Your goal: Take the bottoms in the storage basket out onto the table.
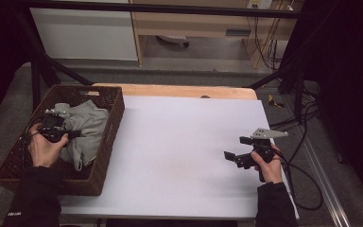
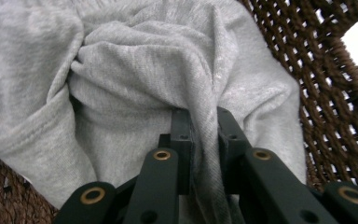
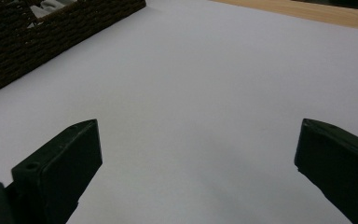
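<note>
Cloth (image 2: 135, 88) sits in the basket (image 1: 113, 118) at far left, your left gripper (image 2: 204, 122) clamped on one thin fold. Lift fast and that fold may slip free, or snag the wicker. Your right gripper (image 1: 235, 150) waits with jaws apart over the bare table (image 1: 179, 142).

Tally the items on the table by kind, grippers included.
Grey garment: 1
Brown wicker basket: 1
Grippers: 2, the left gripper shut on the garment, the right gripper open above the white tabletop
Total: 4
</note>
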Tool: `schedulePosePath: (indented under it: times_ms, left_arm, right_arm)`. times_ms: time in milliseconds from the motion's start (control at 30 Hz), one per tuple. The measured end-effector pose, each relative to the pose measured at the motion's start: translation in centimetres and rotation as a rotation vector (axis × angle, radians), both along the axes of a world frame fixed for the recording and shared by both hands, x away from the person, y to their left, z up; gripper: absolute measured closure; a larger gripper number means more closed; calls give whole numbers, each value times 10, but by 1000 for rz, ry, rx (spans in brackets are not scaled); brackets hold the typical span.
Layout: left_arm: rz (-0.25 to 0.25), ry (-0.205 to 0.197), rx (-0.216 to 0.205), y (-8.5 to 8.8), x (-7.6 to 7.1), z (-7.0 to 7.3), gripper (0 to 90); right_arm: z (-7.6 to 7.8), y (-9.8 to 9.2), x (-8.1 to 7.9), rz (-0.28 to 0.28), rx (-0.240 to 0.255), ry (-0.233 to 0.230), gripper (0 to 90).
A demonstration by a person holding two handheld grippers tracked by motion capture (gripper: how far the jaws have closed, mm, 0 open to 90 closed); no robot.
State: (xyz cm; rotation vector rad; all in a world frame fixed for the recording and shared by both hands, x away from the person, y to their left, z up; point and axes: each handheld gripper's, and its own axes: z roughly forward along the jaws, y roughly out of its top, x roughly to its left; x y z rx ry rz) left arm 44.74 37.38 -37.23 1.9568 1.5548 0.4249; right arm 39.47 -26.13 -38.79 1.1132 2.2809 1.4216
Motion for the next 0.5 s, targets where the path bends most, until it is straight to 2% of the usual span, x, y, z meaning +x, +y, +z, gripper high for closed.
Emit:
schedulePosePath:
  times_ms: [133, 500]
  left_arm:
    - [-1, -12, -24, 2, -1, 3, 802]
    - [-18, -26, -23, 3, -5, 14, 802]
  right_arm:
    - [0, 0, 0, -2, 1, 2, 12]
    - [1, -1, 0, -4, 6, -1, 12]
